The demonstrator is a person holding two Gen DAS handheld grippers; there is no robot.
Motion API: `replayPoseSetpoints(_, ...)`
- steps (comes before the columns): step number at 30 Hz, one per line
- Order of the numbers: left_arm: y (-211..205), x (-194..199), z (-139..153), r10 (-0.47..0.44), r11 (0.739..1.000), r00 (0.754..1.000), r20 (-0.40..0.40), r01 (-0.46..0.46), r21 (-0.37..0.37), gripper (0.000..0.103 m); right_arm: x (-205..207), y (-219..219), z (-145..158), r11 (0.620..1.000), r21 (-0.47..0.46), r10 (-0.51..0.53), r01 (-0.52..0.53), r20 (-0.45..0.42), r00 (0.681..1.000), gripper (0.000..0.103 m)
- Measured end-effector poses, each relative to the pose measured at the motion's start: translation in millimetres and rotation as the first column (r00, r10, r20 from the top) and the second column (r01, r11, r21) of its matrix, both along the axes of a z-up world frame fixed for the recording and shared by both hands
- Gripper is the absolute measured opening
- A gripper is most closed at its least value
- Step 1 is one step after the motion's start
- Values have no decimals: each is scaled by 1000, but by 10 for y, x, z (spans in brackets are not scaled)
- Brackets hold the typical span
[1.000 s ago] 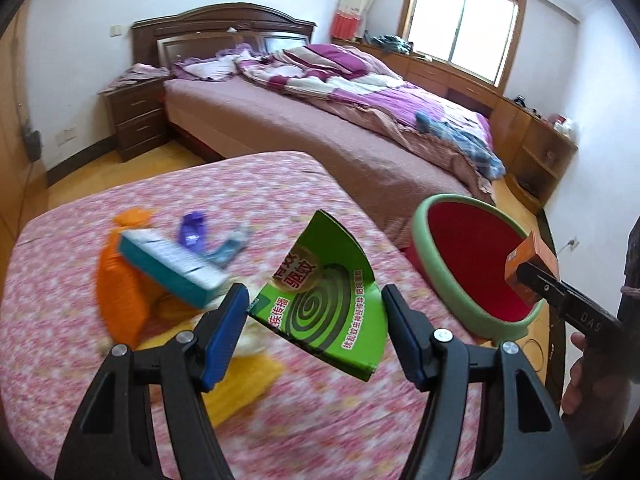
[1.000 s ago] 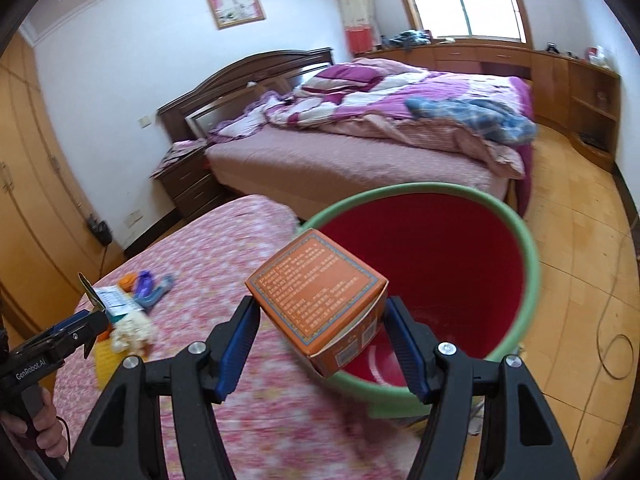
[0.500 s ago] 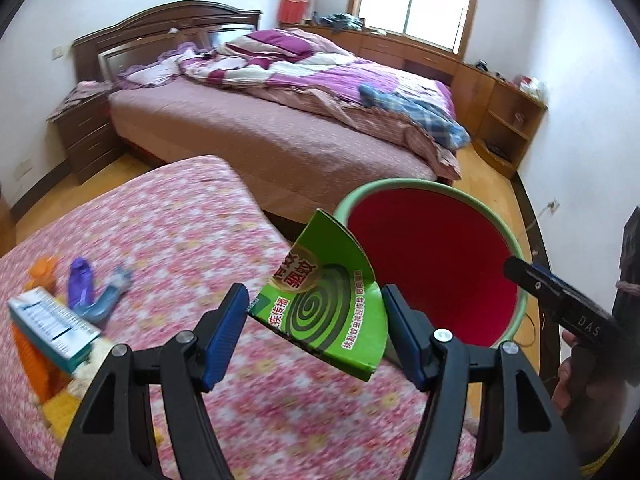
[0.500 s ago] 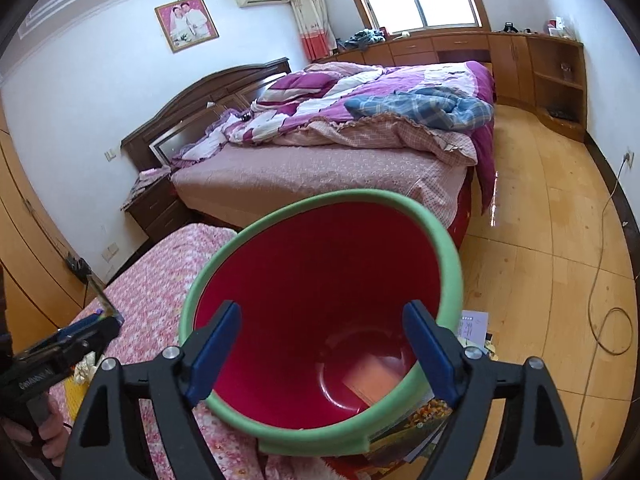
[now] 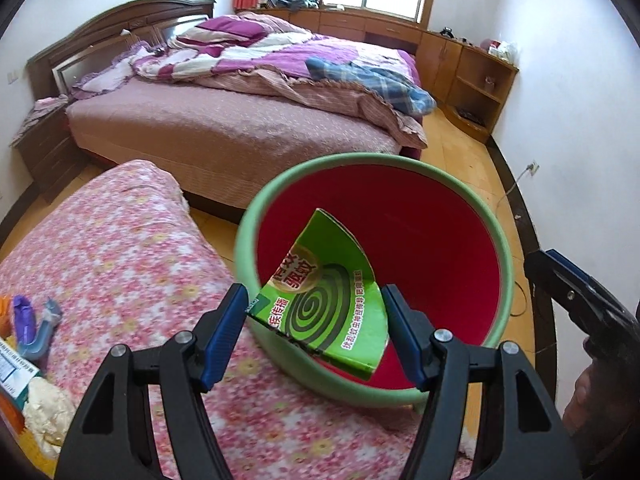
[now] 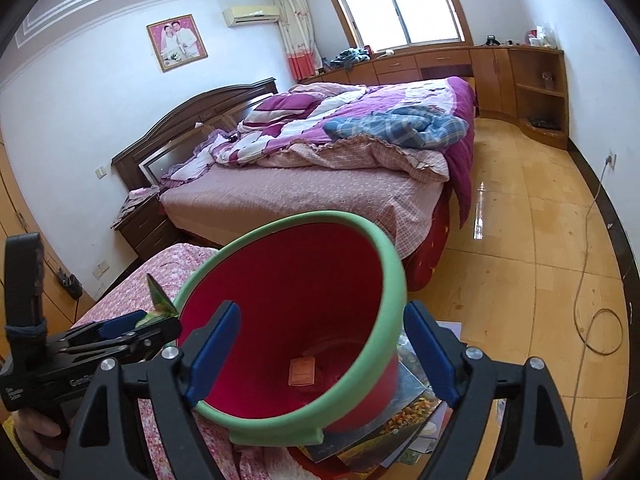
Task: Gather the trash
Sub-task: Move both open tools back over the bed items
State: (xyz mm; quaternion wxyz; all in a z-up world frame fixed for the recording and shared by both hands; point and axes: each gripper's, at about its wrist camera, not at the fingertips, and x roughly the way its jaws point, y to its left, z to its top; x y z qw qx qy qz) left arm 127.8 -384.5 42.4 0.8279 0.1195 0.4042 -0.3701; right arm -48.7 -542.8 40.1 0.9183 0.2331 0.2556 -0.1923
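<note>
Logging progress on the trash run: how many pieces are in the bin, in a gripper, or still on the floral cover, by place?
In the red bin: 1, orange box
In the left gripper: 1, green mosquito-coil box
On the floral cover: at least 4 visible at the frame edge, partly cut off
Total: at least 6

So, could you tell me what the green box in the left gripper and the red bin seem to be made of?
The green box looks like thin printed cardboard with a slightly glossy face: flat panels, sharp folds, and a raw brownish edge along the bottom. The red bin looks like moulded plastic, probably smooth and semi-matte, with a thick, rounded green rim in one piece.
</note>
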Motion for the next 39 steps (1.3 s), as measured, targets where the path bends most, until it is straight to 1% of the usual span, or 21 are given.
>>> replayPoseSetpoints(4, -85, 25, -97, 3, 999, 999, -49, -1, 47, 69, -62, -31, -10, 1000, 19, -12, 12, 6, 1000, 86)
replayPoseSetpoints(5, -88, 28, -117, 2, 999, 998, -61, 1, 50, 71, -73, -31, -8, 1000, 20, -14, 13, 6, 1000, 86)
replayPoseSetpoints(10, -43, -29, -96, -7, 999, 999, -50, 9, 38, 73, -108, -7, -9, 999, 29, -14, 14, 0, 1000, 86)
replayPoseSetpoints(15, 119, -90, -5, -6, 1000, 997, -74, 5, -14, 73, -174, 77, 22, 1000, 25, -14, 14, 6, 1000, 86)
replayPoseSetpoints(20, 400, -179, 78, 18, 999, 996, -93, -21, -38, 73, -205, 177, 78, 1000, 20, -1, 1, 11, 1000, 86)
replayPoseSetpoints(24, 670, -240, 151, 46, 997, 994, -100, -52, -55, 73, -203, 342, 133, 999, 20, 25, -25, 22, 999, 86)
replayPoseSetpoints(33, 1343, -255, 286, 154, 986, 984, -87, -159, -57, 73, -107, 775, 207, 995, 21, 102, -102, 13, 995, 86)
replayPoseSetpoints(39, 1814, -148, 336, 242, 968, 967, -82, -247, -54, 73, -1, 1043, 231, 989, 26, 144, -144, -6, 990, 86)
